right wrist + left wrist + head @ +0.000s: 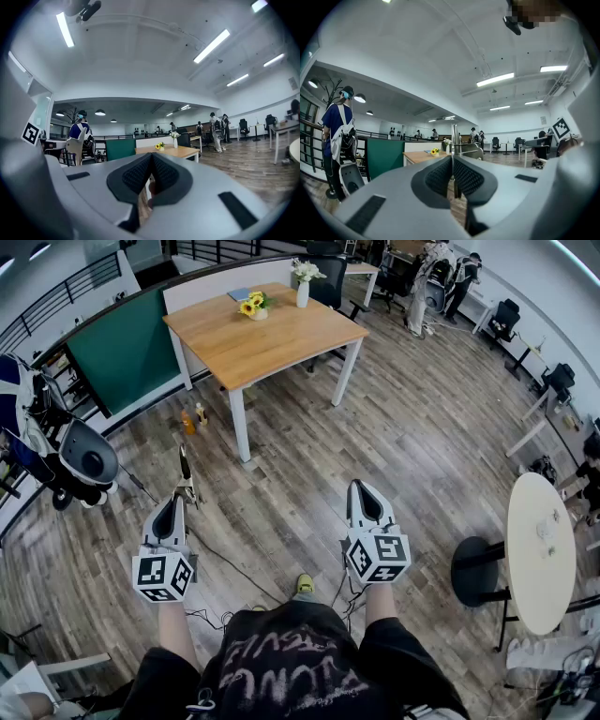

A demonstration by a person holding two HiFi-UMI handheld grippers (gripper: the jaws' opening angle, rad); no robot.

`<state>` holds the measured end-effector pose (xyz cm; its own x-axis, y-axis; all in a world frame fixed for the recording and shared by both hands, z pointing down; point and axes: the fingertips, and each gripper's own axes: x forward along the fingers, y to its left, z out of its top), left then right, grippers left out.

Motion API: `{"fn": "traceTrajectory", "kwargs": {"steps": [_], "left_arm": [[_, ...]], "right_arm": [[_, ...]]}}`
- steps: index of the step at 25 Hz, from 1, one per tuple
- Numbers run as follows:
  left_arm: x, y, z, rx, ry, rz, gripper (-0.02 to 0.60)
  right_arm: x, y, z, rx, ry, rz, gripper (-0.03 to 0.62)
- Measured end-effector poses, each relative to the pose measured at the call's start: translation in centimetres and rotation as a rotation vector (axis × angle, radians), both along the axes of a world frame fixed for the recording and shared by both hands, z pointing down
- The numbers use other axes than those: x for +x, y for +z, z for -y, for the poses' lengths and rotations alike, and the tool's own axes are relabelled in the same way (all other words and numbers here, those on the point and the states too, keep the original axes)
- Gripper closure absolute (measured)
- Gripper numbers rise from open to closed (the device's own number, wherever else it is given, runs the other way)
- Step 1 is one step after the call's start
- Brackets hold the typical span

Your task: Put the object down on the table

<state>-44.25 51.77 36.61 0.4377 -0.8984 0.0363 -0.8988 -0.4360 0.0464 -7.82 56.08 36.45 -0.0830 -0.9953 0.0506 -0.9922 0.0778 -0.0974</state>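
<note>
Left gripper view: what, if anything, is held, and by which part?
The left hand-held gripper pinches a slim metal tool by its near end; the rest sticks out beyond the jaws.

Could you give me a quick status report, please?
Left gripper shut on thin grey metal object; right gripper shut, empty. Wooden table ahead, unreached. Black cable underfoot.

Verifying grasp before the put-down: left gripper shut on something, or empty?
The left gripper is shut on a thin metal object: its view shows the pads clamping it, the end sticking up past them.
</note>
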Motion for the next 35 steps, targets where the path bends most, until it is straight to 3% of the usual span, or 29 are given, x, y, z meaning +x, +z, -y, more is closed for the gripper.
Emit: {"fn": "traceTrajectory", "kwargs": {"steps": [11, 22, 28, 35], "left_arm": [[0.7, -0.7, 0.9, 0.013, -0.011, -0.001, 0.561], [2.5, -0.5, 1.9, -0.007, -0.002, 0.012, 0.561], [5.5, 0.1, 4.1, -0.017, 0.008, 0.023, 0.561], [11.8, -0.3, 7.1, -0.005, 0.003, 0.030, 0.561]], "right_arm": [[0.4, 0.2, 1.1, -0.006, -0.018, 0.005, 0.589], [2.8, 0.6, 2.0, 0.008, 0.025, 0.036, 0.589], [5.9, 1.7, 3.6, 0.003, 0.034, 0.062, 0.589], [11.6, 2.3, 6.7, -0.003, 0.018, 0.067, 0.589]]}}
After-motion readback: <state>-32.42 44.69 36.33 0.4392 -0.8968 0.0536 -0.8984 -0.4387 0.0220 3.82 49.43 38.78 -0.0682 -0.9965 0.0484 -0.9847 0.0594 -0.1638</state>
